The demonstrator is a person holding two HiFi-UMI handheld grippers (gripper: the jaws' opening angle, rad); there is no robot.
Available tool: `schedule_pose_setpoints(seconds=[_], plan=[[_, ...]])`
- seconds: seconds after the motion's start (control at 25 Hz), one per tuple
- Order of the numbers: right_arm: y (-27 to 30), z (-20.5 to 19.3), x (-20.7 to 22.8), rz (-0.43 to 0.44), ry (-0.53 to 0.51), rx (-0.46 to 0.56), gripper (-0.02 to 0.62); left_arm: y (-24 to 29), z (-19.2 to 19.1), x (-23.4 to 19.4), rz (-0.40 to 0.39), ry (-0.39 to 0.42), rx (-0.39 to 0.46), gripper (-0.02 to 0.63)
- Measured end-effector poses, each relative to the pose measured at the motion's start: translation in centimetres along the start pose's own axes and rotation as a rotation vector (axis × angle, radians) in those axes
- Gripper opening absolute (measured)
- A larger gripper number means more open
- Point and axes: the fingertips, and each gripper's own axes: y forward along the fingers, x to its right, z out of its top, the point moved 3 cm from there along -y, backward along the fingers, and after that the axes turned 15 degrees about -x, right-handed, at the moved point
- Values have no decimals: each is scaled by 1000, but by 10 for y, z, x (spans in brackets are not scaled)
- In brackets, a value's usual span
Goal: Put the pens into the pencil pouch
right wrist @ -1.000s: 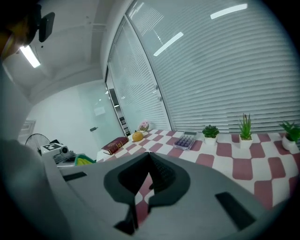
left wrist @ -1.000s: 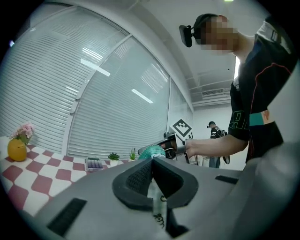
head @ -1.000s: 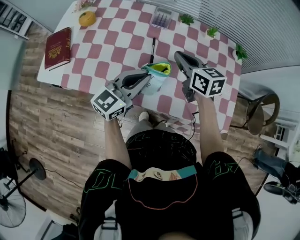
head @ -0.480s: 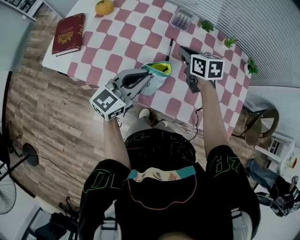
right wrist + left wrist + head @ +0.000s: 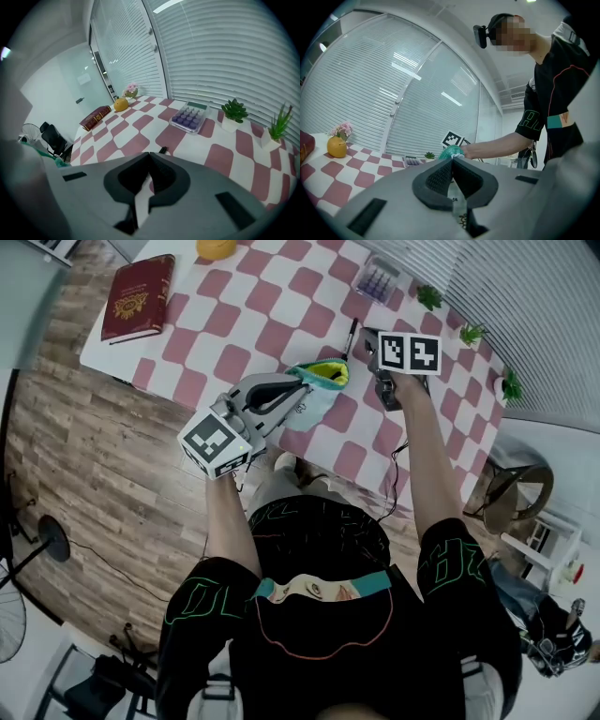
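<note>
Grips the teal rim of the pencil pouch (image 5: pixel 321 390) with the left gripper (image 5: pixel 300 388), jaws clenched on the fabric, the pouch just past their tips with its yellow-lined mouth turned up. Finds the pen (image 5: pixel 351 337) further right, lying flat on the checked table (image 5: pixel 272 296), well beyond the left jaws and just ahead of the right ones. Points the right gripper (image 5: pixel 368 334) down toward the table, jaws pressed together with nothing between them. Shows only the pen's near end past those tips in the right gripper view, the rest hidden under the jaws. Sets the pen's long axis roughly in line with the right jaws, running away from the person, so probably calls for parting them first and closing across the barrel. Leaves the pickup to the right hand, plainly the nearer.
</note>
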Motion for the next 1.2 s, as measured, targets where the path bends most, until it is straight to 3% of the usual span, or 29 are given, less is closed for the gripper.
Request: schedule_pose_setpoints(seconds=[0.32,0.48,0.96,1.2], plan=[[26,11,18,-8,13,-71,12,4,6,-6,-15,13,3,-2],[40,16,21,-9,18,-124,92,4,7,-8,-14,10,3,-2],[68,21,33,-54,81,-276,83,8,6,-11,-39,7,3,-2],[66,20,36,-49,117,-265,57,11,6,-7,-47,11,-2,-2]])
